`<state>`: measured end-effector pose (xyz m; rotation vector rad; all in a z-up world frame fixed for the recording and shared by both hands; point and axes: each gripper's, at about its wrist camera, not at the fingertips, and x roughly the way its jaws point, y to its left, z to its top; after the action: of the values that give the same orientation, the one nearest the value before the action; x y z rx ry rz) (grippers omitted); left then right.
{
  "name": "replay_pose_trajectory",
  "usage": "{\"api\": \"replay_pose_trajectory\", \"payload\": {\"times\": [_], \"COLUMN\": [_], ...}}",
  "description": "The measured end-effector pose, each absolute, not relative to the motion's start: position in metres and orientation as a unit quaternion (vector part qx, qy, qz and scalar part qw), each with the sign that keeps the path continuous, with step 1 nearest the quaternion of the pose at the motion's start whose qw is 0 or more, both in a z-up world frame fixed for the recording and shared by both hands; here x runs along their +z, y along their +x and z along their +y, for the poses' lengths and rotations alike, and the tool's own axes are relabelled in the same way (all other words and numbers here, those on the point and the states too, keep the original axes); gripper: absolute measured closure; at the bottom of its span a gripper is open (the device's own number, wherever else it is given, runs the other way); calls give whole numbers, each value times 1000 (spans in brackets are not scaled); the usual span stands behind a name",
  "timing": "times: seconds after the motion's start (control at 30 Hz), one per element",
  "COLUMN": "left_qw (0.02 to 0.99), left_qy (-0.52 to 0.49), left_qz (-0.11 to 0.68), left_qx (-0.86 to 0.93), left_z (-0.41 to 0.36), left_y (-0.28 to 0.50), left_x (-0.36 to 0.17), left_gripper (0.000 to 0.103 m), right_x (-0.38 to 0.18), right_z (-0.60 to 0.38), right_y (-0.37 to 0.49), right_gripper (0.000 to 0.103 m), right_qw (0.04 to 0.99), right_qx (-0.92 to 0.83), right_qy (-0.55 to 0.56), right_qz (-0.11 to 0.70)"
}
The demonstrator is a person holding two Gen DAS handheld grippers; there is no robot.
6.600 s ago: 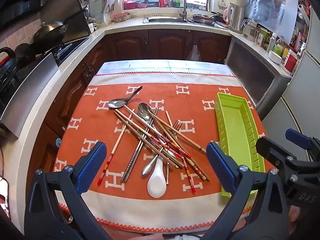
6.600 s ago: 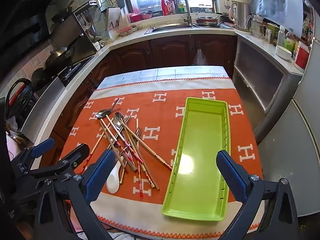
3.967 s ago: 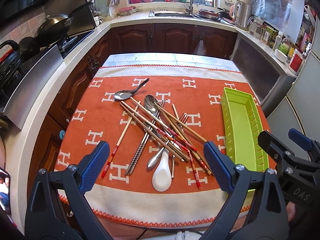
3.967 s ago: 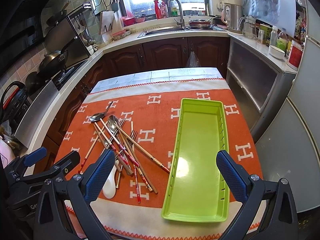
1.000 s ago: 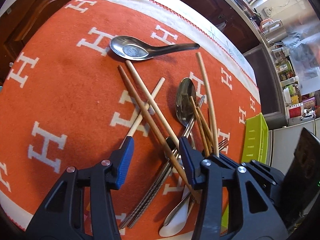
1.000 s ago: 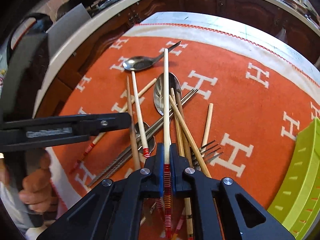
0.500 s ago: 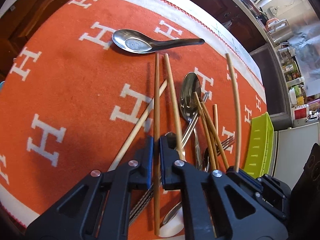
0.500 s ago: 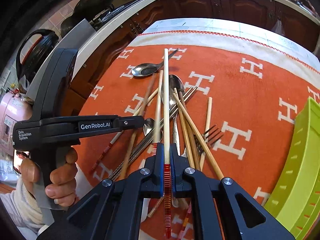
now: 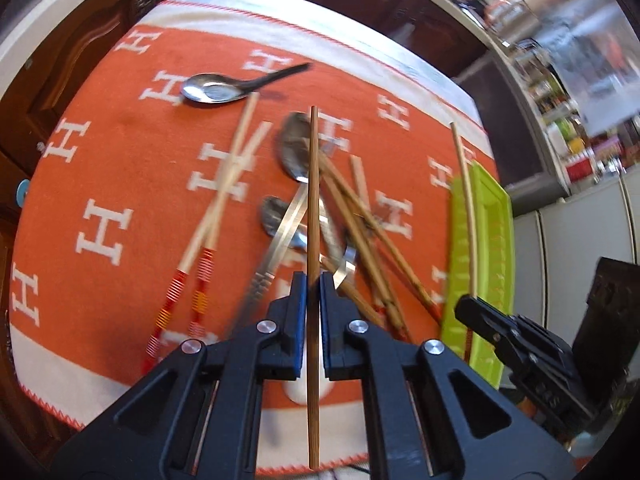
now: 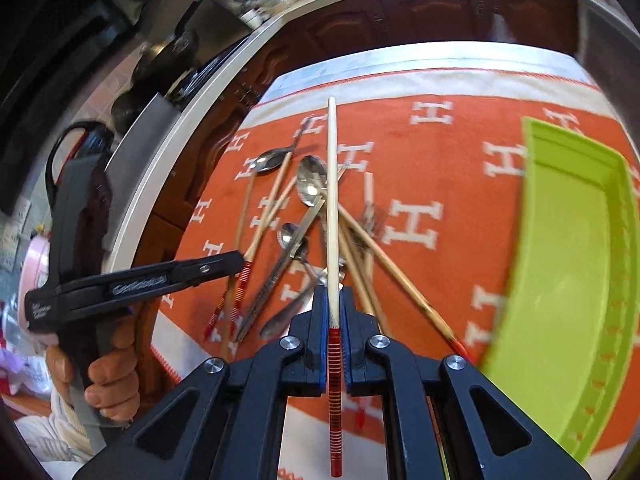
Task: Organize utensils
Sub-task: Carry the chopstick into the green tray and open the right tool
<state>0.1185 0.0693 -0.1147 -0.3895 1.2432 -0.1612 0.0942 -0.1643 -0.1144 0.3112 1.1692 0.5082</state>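
My left gripper (image 9: pixel 313 280) is shut on a plain brown chopstick (image 9: pixel 313 184) and holds it above the utensil pile. My right gripper (image 10: pixel 333 294) is shut on a pale chopstick with a red striped end (image 10: pixel 331 208), also lifted; it shows in the left wrist view (image 9: pixel 464 176) over the green tray (image 9: pixel 494 216). The pile of chopsticks, metal spoons (image 9: pixel 294 152) and a fork lies on the orange cloth (image 9: pixel 120 160). The green tray (image 10: pixel 568 264) lies to the right, with nothing in it that I can see.
A dark-handled soup spoon (image 9: pixel 216 88) lies apart at the far side of the pile. Two striped chopsticks (image 9: pixel 224 196) lie crossed to the left. Kitchen counters and dark cabinets surround the table. The left gripper's body (image 10: pixel 132 280) is close on the right gripper's left.
Both grippers have risen and shifted right with their chopsticks. The right gripper's chopstick is now over the green tray's near edge. The views are blurred by motion.
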Motion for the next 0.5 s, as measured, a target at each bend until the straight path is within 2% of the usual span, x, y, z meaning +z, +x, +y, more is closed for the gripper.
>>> {"api": "replay_pose_trajectory", "payload": {"times": [0.27,0.5], "left_qw": [797,790], "left_qy": [-123,-80], "left_qz": [572,573], "left_qx": [-152,-206], "left_z": [-16,-98], "left_y": [100,101], "left_x": [-84,-75], "left_gripper": [99,99], "right_x": [-106,-122], "right_z": [-237,-293], "right_y": [57,41], "right_gripper": [98,97], "right_qw": [815,823], "right_qx": [150,83], "right_qy": [189,213], "right_qz": [526,519]}}
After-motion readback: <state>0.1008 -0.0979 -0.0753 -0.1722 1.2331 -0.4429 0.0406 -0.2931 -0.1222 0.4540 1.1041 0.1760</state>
